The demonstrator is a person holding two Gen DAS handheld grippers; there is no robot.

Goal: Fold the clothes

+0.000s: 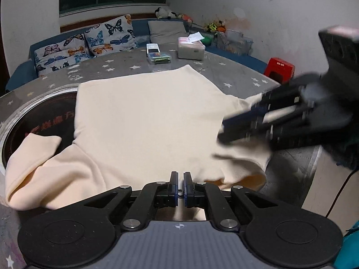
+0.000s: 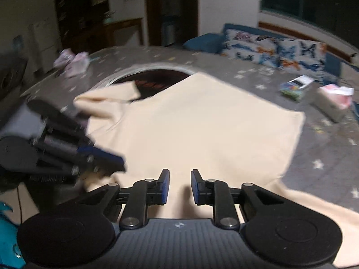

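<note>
Lying spread across the star-patterned table (image 1: pixel 224 67), the cream sweatshirt (image 1: pixel 145 116) fills the middle of the left wrist view, its hem toward twelve o'clock and one sleeve (image 1: pixel 33 154) trailing off at eight o'clock over a dark round inset (image 1: pixel 13 132) in the tabletop. The left gripper (image 1: pixel 180 185) sits at six o'clock over the garment's near edge, its fingers drawn nearly together with only a sliver between them and no cloth visibly pinched. The right gripper (image 2: pixel 180 185) hovers above the body of the sweatshirt with its fingers parted and nothing between them; its view is blurred. The fabric looks soft, thick and limp, likely light and quick to sag or bunch. A sound hold would probably be at the shoulder seams or the sleeve cuff, pinching a doubled edge.
</note>
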